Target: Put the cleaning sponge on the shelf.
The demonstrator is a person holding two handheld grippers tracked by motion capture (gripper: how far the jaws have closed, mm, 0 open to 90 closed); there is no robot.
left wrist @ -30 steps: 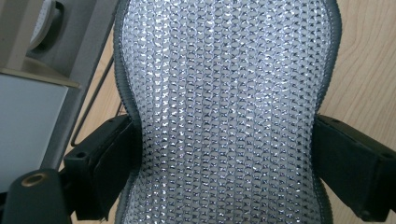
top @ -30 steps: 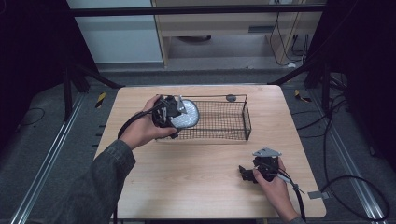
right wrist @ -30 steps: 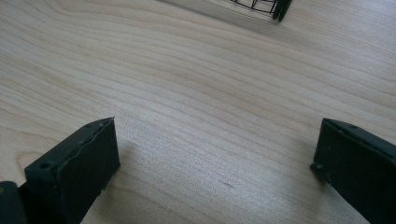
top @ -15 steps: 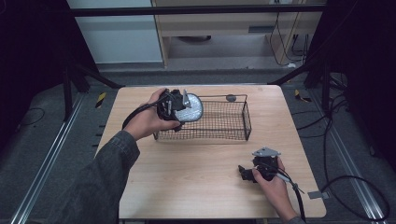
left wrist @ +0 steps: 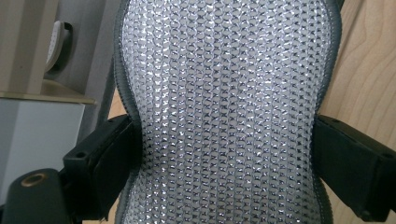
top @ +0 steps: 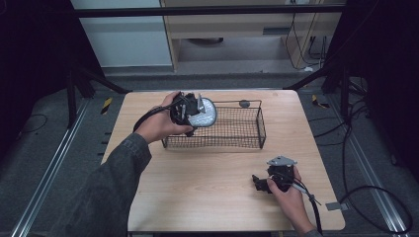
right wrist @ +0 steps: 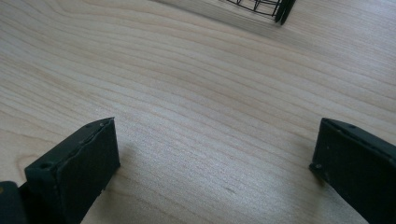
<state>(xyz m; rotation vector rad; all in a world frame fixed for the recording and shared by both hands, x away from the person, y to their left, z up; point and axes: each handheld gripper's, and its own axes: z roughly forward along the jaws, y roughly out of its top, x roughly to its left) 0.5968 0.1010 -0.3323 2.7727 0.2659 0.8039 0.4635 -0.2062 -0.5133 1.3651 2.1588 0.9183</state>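
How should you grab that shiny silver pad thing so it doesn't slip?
Grip the silver mesh pad across its middle, from the two long sides, as the left gripper does now. The left gripper view shows the pad squeezing in to a waist between the black jaws, so it is probably soft; its wider ends above and below should help stop it sliding out.

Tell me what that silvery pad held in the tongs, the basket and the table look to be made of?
The silvery pad looks like shiny woven or knitted mesh with a grey fabric edge: glinting rows of small loops, pinched in where the left tongs squeeze it, so it is soft. The basket seems to be thin black wire: an open grid. The table looks like pale matte wood or a wood-look laminate, with visible grain.
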